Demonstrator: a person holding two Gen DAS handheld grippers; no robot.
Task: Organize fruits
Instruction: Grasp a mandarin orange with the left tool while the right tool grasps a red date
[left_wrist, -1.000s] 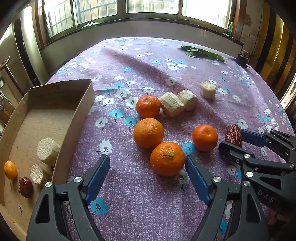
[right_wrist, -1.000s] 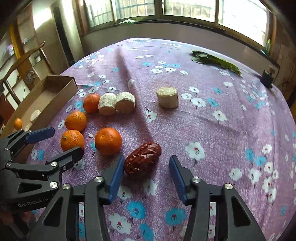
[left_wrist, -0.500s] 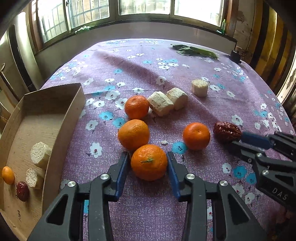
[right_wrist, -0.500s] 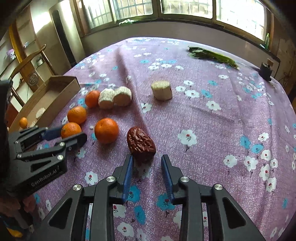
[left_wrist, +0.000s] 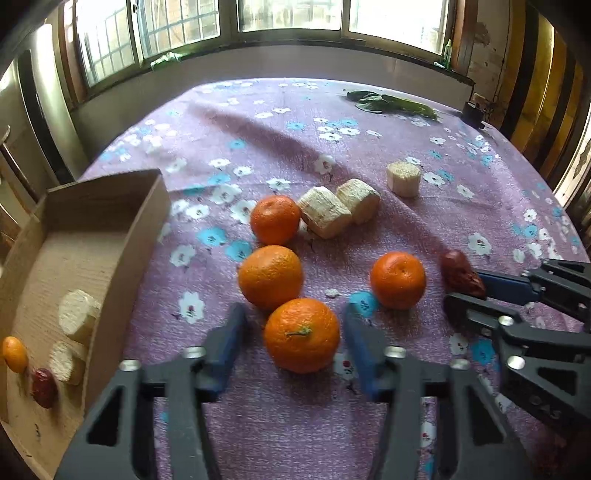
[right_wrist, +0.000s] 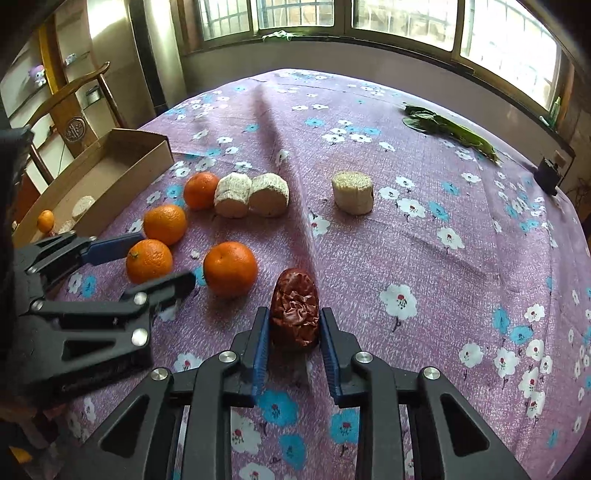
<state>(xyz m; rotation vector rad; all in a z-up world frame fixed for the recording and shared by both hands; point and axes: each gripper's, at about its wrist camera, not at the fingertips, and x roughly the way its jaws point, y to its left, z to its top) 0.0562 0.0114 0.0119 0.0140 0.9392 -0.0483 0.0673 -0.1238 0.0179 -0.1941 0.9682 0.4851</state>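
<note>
The front orange (left_wrist: 302, 334) lies on the flowered purple cloth between the fingers of my left gripper (left_wrist: 293, 310), which is open, with a thin gap showing on each side. Three more oranges lie close by: one just behind (left_wrist: 270, 277), one further back (left_wrist: 275, 219) and one to the right (left_wrist: 398, 279). My right gripper (right_wrist: 294, 311) is closing tight on a wrinkled red date (right_wrist: 295, 306), a pad pressing each side. The left wrist view shows the same date (left_wrist: 460, 271) at that gripper's tips. The left gripper (right_wrist: 166, 258) is at the left of the right wrist view.
A cardboard box (left_wrist: 110, 192) sits at the left table edge, holding a small orange (left_wrist: 14, 354), a date (left_wrist: 43, 382) and two pale chunks (left_wrist: 77, 315). Three more pale chunks (left_wrist: 325, 216) lie mid-table. Green leaves (left_wrist: 391, 105) are at the far edge, and a wooden chair (right_wrist: 74, 99) stands beyond the box.
My left jaws came in from wide around the front orange and now stand slightly wider again. My right jaws narrowed and closed on the date, which turned to lie lengthwise between them.
</note>
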